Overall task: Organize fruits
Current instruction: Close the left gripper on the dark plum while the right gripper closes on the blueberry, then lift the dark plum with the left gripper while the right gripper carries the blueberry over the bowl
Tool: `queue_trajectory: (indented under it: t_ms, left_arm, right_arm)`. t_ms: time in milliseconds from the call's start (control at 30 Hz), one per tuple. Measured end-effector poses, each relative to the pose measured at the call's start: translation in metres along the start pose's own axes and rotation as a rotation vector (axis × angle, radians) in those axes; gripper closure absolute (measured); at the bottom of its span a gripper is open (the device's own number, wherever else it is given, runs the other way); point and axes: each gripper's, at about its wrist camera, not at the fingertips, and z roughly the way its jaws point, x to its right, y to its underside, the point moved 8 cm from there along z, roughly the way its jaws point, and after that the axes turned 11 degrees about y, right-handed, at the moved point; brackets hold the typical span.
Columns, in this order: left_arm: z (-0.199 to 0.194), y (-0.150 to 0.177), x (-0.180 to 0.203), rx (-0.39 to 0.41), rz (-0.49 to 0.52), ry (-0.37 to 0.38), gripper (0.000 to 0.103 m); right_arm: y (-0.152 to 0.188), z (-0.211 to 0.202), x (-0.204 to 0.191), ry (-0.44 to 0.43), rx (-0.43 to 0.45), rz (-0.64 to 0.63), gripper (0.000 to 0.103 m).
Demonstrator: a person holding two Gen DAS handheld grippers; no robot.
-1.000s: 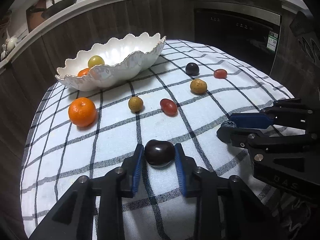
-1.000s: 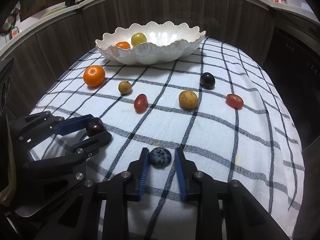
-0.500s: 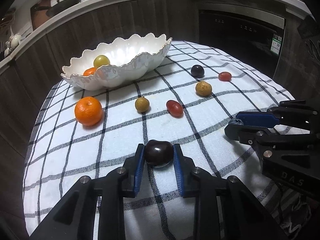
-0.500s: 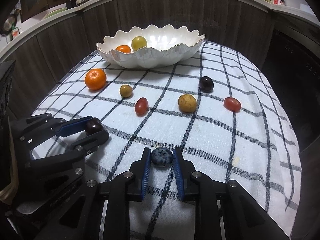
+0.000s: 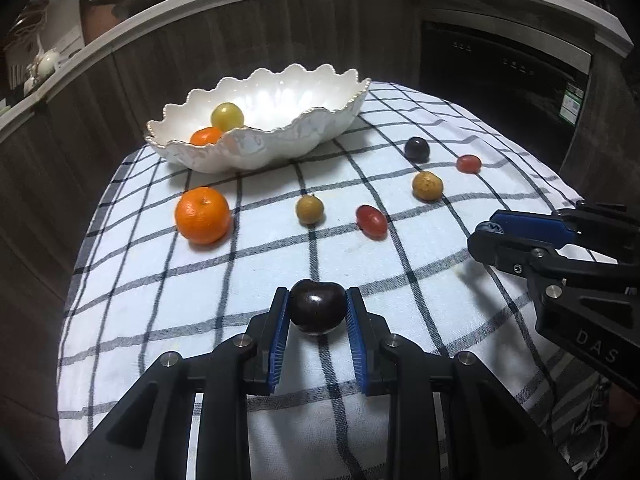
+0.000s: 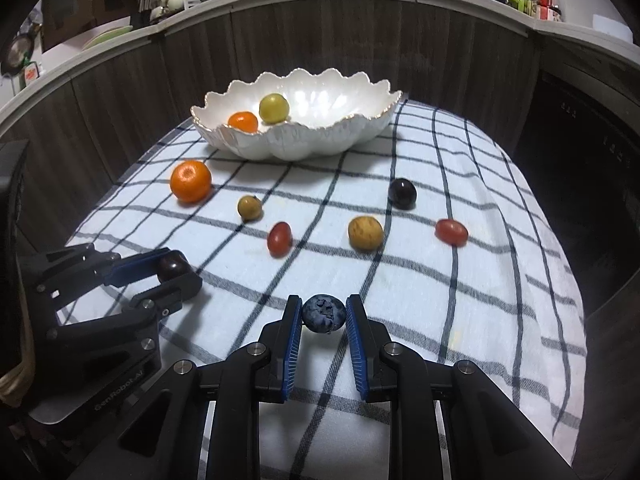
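Observation:
My left gripper (image 5: 317, 312) is shut on a dark cherry (image 5: 317, 310), held just above the checked cloth (image 5: 240, 280); the right wrist view shows the same cherry (image 6: 173, 267) at the left. My right gripper (image 6: 323, 316) is shut on a blueberry (image 6: 324, 314). A white scalloped bowl (image 5: 288, 136) at the back holds a small orange (image 5: 205, 136) and a yellow-green fruit (image 5: 227, 116). Loose on the cloth lie an orange (image 5: 203, 215), a small brown fruit (image 5: 309, 209), a red grape (image 5: 372, 222), a tan fruit (image 5: 427, 185), a dark grape (image 5: 417, 149) and another red grape (image 5: 469, 163).
The cloth covers a small table whose edges drop off left, right and front. Dark wood cabinet fronts (image 6: 360, 48) curve behind the bowl under a countertop with jars and dishes. A dark appliance door (image 5: 500, 72) stands at the back right.
Both grippers have lifted slightly with their fruits, so the bowl and loose fruits sit lower and farther in both views. The jaws have stayed shut on the cherry and the blueberry.

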Motion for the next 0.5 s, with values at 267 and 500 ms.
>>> queue_trajectory:
  t_ms: [267,500]
  left_arm:
    - [-0.007,-0.007,-0.01,0.001,-0.051,-0.022,0.075]
    - [-0.014,-0.019,-0.018,0.02,-0.08,-0.039,0.075]
  right_arm:
    - [-0.012,-0.002,0.0,0.0,0.01,0.008,0.079]
    - [-0.028,-0.005,0.003,0.003,0.032,0.021,0.079]
